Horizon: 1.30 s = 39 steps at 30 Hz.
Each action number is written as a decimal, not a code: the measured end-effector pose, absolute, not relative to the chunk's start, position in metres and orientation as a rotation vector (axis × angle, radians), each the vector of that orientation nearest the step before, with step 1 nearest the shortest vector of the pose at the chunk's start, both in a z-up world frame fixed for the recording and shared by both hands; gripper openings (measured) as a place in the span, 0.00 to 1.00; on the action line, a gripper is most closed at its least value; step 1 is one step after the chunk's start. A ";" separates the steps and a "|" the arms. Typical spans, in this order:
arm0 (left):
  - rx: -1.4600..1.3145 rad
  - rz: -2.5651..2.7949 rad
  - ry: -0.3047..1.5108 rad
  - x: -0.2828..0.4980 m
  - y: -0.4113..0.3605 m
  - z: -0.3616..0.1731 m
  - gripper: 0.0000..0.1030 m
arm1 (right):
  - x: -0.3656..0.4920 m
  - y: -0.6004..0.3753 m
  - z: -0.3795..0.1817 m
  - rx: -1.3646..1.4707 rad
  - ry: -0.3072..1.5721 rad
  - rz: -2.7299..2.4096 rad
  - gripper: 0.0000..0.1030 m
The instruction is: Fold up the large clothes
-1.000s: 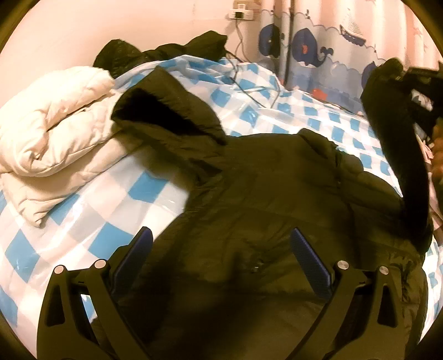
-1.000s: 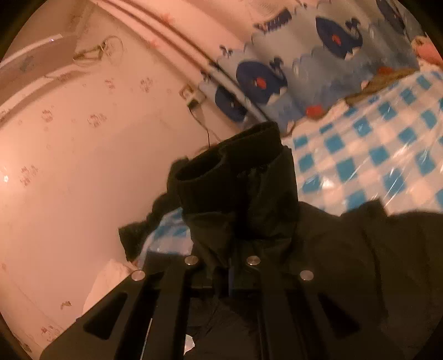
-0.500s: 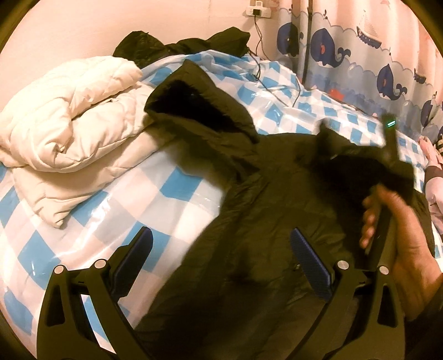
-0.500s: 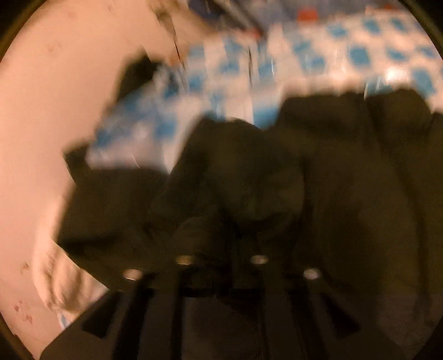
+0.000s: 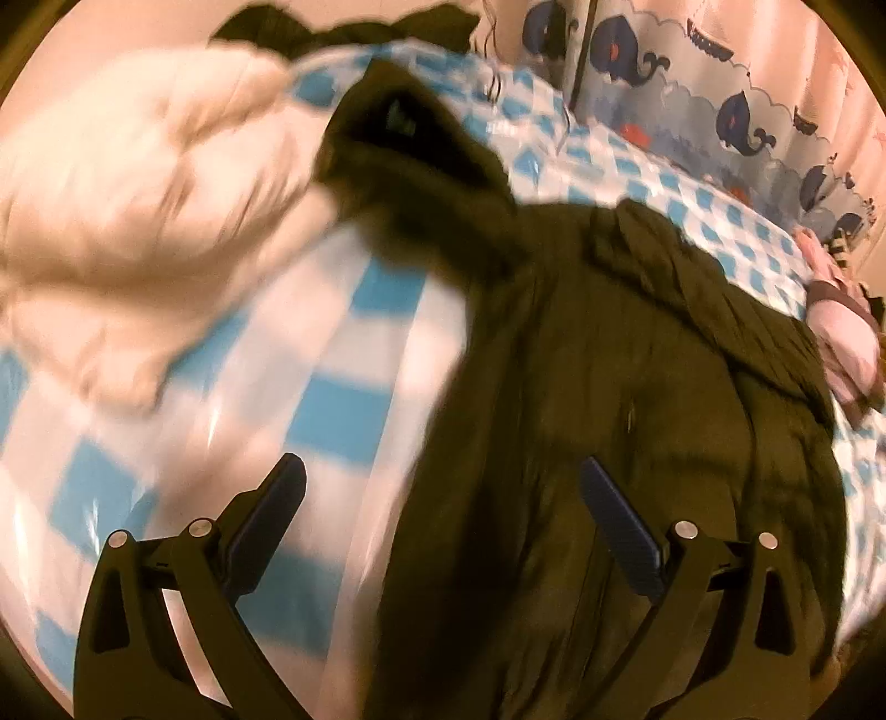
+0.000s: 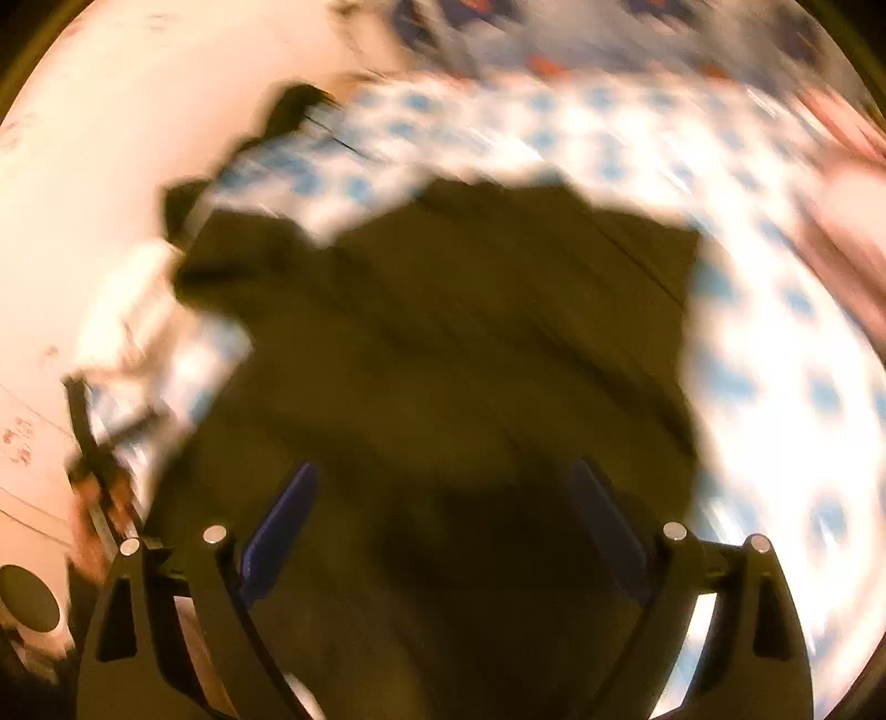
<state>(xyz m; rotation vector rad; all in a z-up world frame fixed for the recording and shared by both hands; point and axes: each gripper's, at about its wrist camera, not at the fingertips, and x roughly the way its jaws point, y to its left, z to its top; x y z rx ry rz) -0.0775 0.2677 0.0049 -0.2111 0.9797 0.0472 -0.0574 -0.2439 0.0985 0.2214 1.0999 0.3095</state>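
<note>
A dark olive padded jacket (image 5: 637,421) lies spread on the blue-and-white checked bed cover (image 5: 332,399), its hood (image 5: 410,144) pointing toward the far wall and one sleeve folded across its body. My left gripper (image 5: 443,498) hovers open over the jacket's left edge, nothing between its fingers. In the blurred right wrist view the same jacket (image 6: 470,343) fills the middle. My right gripper (image 6: 443,498) is above it with its jaws opening wide, and no cloth is pinched between them.
A white quilted garment (image 5: 138,210) is bunched at the left on the bed. Another dark garment (image 5: 343,33) lies against the far wall. A whale-print curtain (image 5: 692,88) hangs at the back right, and pink cloth (image 5: 841,332) sits at the right edge.
The right gripper brought the raised sleeve down across the jacket and let it go, its jaws now apart. The left gripper's view slid left, with more of the checked cover beneath it.
</note>
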 end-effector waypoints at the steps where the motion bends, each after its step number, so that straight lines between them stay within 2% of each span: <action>1: -0.248 0.030 1.009 -0.085 0.274 -0.001 0.93 | -0.084 -0.270 0.082 0.247 1.168 0.261 0.86; 4: -0.342 -0.013 1.119 -0.104 0.283 -0.018 0.93 | -0.145 -0.314 0.040 0.398 1.295 0.229 0.86; 8: -0.316 -0.028 1.189 -0.124 0.276 -0.022 0.93 | -0.187 -0.314 0.004 0.524 1.370 0.317 0.86; 13: -0.307 -0.112 1.264 -0.139 0.256 -0.027 0.93 | -0.208 -0.293 -0.018 0.676 1.434 0.467 0.86; 17: -0.310 -0.143 1.321 -0.143 0.243 -0.039 0.93 | -0.205 -0.264 -0.039 0.659 1.508 0.481 0.85; 19: -0.303 -0.132 1.331 -0.145 0.240 -0.043 0.93 | -0.201 -0.255 -0.045 0.705 1.478 0.496 0.66; 20: -0.317 -0.127 1.332 -0.146 0.240 -0.045 0.92 | -0.201 -0.254 -0.046 0.708 1.462 0.498 0.43; 21: -0.340 -0.127 1.314 -0.147 0.241 -0.044 0.81 | -0.201 -0.255 -0.045 0.727 1.431 0.508 0.24; 22: -0.359 -0.124 1.316 -0.147 0.242 -0.045 0.74 | -0.201 -0.256 -0.043 0.746 1.404 0.513 0.22; 24: -0.405 -0.119 1.325 -0.148 0.248 -0.044 0.37 | -0.199 -0.253 -0.031 0.738 1.340 0.527 0.19; 26: -0.460 -0.129 1.314 -0.150 0.254 -0.039 0.15 | -0.196 -0.253 -0.014 0.743 1.269 0.547 0.17; 27: -0.463 -0.134 1.307 -0.151 0.256 -0.036 0.10 | -0.194 -0.252 -0.005 0.744 1.231 0.555 0.17; 30: -0.470 -0.156 1.277 -0.155 0.254 -0.019 0.04 | -0.185 -0.260 0.033 0.731 1.115 0.578 0.15; 34: -0.542 -0.239 1.240 -0.168 0.247 0.010 0.04 | -0.184 -0.283 0.094 0.712 0.972 0.599 0.15; 39: -0.509 -0.362 1.222 -0.209 0.220 0.049 0.04 | -0.212 -0.327 0.131 0.694 0.892 0.580 0.14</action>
